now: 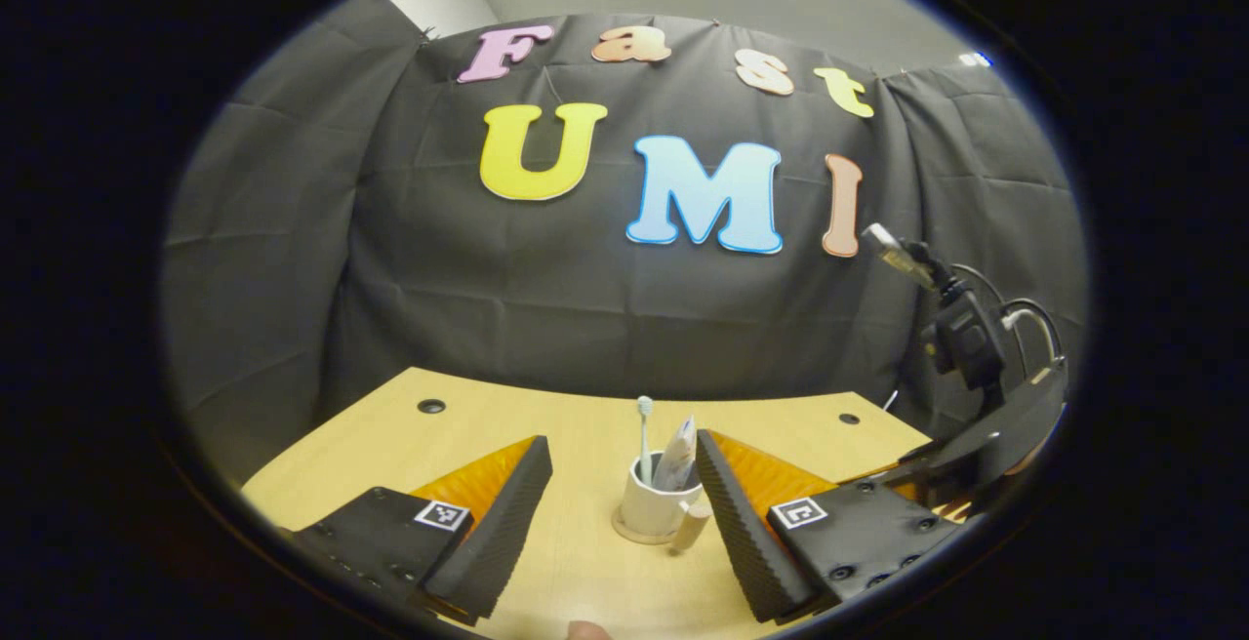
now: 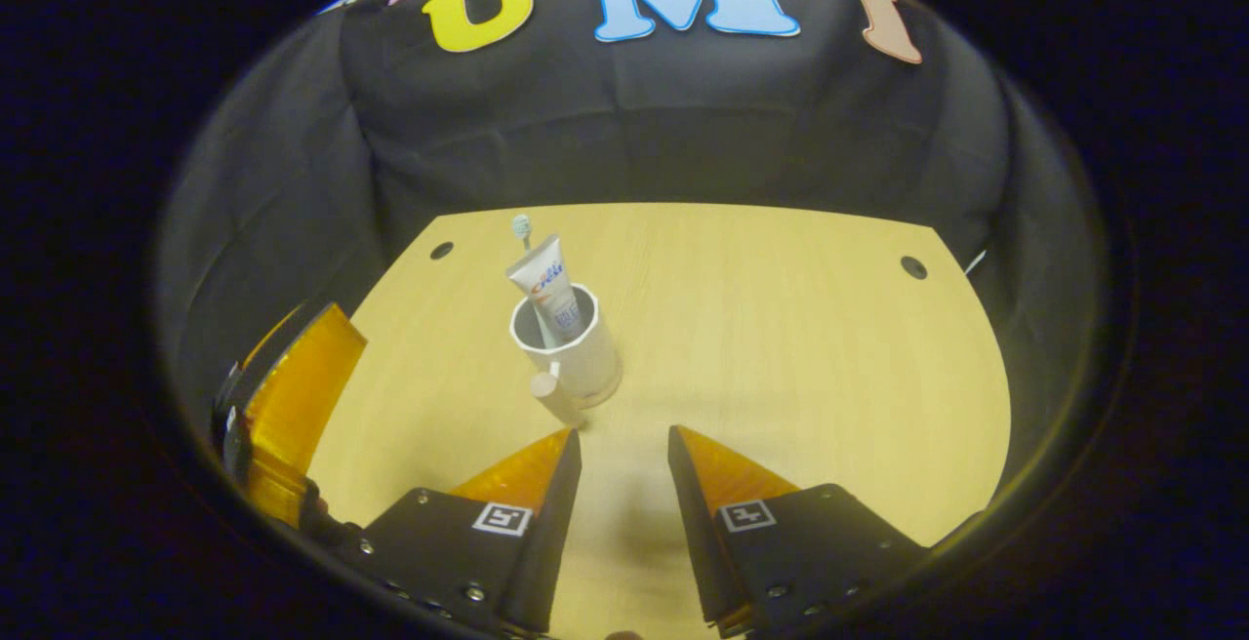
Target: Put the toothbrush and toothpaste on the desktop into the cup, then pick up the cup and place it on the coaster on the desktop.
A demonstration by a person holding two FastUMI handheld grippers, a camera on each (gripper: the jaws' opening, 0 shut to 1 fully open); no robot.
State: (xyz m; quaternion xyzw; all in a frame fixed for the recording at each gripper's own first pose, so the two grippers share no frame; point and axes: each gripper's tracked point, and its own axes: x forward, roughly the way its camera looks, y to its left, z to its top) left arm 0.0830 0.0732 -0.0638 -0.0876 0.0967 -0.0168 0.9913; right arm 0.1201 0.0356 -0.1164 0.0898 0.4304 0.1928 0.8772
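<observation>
While I hold both grippers back with their fingers spread and nothing between them, the cup point(image 1: 656, 505) sits low in the centre of the left gripper view, standing upright on the round coaster point(image 1: 634, 531) on the desktop point(image 1: 585, 435). Its handle point(image 1: 691, 528) sticks out toward the lower right of that frame, close beside the inner edge of my left gripper's point(image 1: 624, 533) right-hand finger. The toothbrush point(image 1: 644, 440) stands in the cup with its long axis nearly vertical, bristle head at the top; the toothpaste point(image 1: 678, 464) leans just beside it, crimped end up. In the right gripper view the cup point(image 2: 571, 347) is in the middle left of the frame, above my right gripper point(image 2: 624, 494), well apart from the fingertips, with bare wood between. There the toothpaste point(image 2: 548, 289) tilts toward the upper left, and the toothbrush point(image 2: 522, 227) head peeks out behind it; the handle point(image 2: 554, 396) points down toward the lower left. The desktop point(image 2: 781, 347) spreads wide and bare to the right of the cup, its curved far edge meeting the black cloth wall point(image 2: 683, 123), with a small dark hole point(image 2: 913, 266) near the upper right corner and another hole point(image 2: 441, 250) at upper left. At the right edge of the left gripper view I see my right gripper point(image 1: 986, 435) with its camera.
</observation>
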